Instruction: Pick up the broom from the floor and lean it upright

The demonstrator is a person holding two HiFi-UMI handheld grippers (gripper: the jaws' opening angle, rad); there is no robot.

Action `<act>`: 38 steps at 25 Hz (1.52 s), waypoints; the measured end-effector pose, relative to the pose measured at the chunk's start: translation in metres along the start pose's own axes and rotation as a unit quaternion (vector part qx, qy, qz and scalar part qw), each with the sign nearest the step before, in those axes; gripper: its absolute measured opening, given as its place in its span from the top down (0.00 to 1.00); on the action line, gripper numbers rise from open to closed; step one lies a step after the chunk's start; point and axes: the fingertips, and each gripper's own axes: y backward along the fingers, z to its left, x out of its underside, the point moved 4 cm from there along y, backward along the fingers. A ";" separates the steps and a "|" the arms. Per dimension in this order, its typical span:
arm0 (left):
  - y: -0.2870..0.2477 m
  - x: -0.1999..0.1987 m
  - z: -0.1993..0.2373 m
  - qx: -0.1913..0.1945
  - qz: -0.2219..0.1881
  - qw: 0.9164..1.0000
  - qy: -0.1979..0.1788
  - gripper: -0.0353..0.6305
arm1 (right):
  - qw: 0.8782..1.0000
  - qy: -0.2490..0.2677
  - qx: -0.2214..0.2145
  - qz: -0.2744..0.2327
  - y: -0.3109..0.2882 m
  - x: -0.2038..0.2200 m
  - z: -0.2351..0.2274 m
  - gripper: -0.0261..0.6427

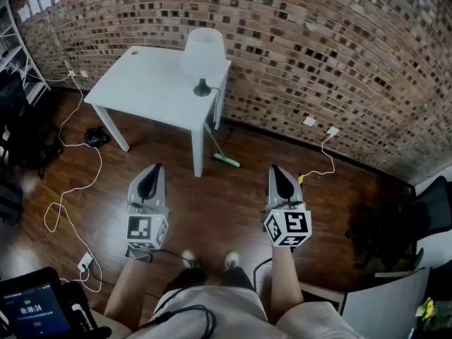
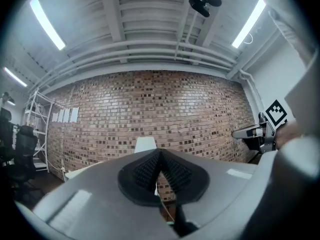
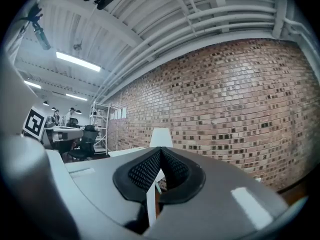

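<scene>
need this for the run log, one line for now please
broom: leaning at table | left tool: shut, empty | right tool: shut, empty

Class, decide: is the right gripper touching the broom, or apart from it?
Apart. The head view shows wooden floor between the shut, empty right gripper and the broom, whose green head lies beside the table leg.

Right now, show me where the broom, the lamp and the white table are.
broom (image 1: 227,161), head view, on its green head by the floor.
lamp (image 1: 204,51), head view, on its white shade.
white table (image 1: 152,83), head view, on the bare tabletop.
</scene>
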 end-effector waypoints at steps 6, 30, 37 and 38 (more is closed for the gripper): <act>0.021 0.011 -0.006 0.001 0.012 1.000 0.001 0.94 | 1.000 -0.006 -0.001 0.008 0.030 0.006 0.010 0.94; 0.194 -0.009 -0.192 0.000 0.020 1.000 0.001 0.94 | 0.998 -0.026 -0.053 0.023 0.256 0.014 -0.013 0.94; 0.216 -0.017 -0.181 0.000 0.012 1.000 0.001 0.94 | 0.998 -0.025 -0.059 0.023 0.279 0.015 0.013 0.94; 0.218 -0.018 -0.178 0.001 0.011 1.000 0.002 0.94 | 0.998 -0.024 -0.058 0.022 0.280 0.014 0.017 0.94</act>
